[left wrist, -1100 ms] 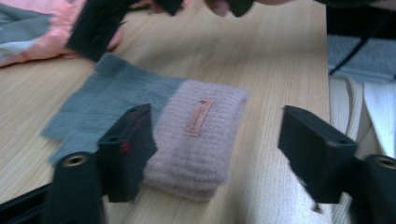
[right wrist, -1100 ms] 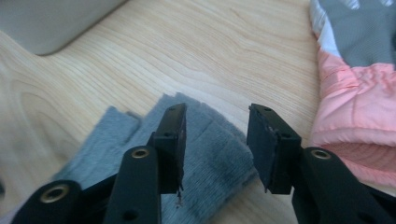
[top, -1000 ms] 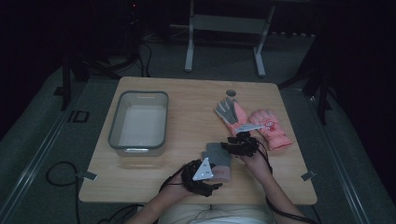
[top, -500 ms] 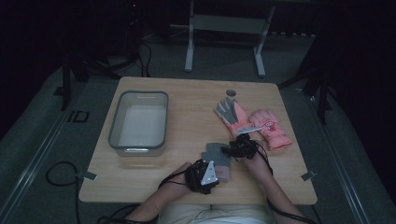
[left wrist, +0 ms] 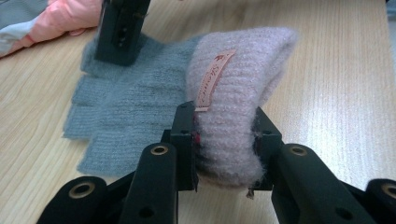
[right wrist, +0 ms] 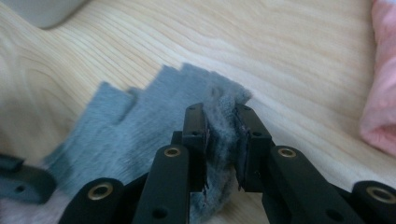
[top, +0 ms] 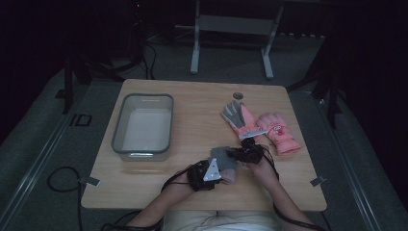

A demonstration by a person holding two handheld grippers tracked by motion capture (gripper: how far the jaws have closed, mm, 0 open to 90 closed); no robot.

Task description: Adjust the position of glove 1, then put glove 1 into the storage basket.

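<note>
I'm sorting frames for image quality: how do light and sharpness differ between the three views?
High view: dim and underexposed, room dark, tabletop the only lit area, knit glove small and hard to read. Left gripper view: bright, even light; pink cuff sharp, pink ski glove at the top edge soft. Right gripper view: bright, but the grey knit and wood grain smear with blur at the left.

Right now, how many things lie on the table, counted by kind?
Knitted grey glove with pink cuff: 1
Pink padded gloves, one back up, one with its grey palm up: 2
Clear plastic bin: 1
Small round object by the far edge: 1
Total: 5
</note>
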